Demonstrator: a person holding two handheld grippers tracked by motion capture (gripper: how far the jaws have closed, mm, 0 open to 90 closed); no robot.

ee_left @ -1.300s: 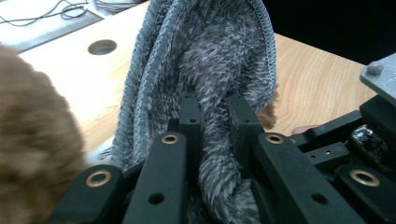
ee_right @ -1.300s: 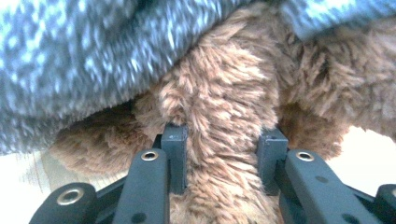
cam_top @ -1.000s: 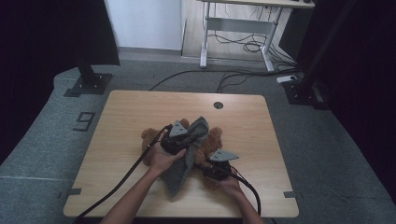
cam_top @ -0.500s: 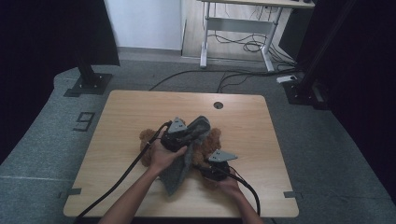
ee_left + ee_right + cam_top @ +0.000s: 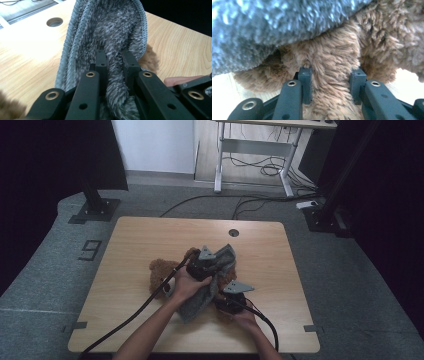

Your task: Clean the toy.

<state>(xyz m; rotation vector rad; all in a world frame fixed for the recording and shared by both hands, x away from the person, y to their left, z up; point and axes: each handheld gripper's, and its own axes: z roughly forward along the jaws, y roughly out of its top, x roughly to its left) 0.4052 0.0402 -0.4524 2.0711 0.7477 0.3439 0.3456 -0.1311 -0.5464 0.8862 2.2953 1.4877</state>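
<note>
A brown teddy bear lies in the middle of the wooden table, mostly under a grey fleecy cloth. My left gripper is over the bear, and in the left gripper view it is shut on a fold of the grey cloth. Nearer the front edge, my right gripper pinches a limb of the teddy bear between its jaws, with the grey cloth draped over it.
A round cable hole sits near the table's far edge. Black cables trail from both grippers toward the front edge. Stand bases and floor cables lie beyond the table.
My left hand has shifted a little to the right with the grey cloth, whose raised end now stands further right over the bear. My right gripper has stayed where it was.
</note>
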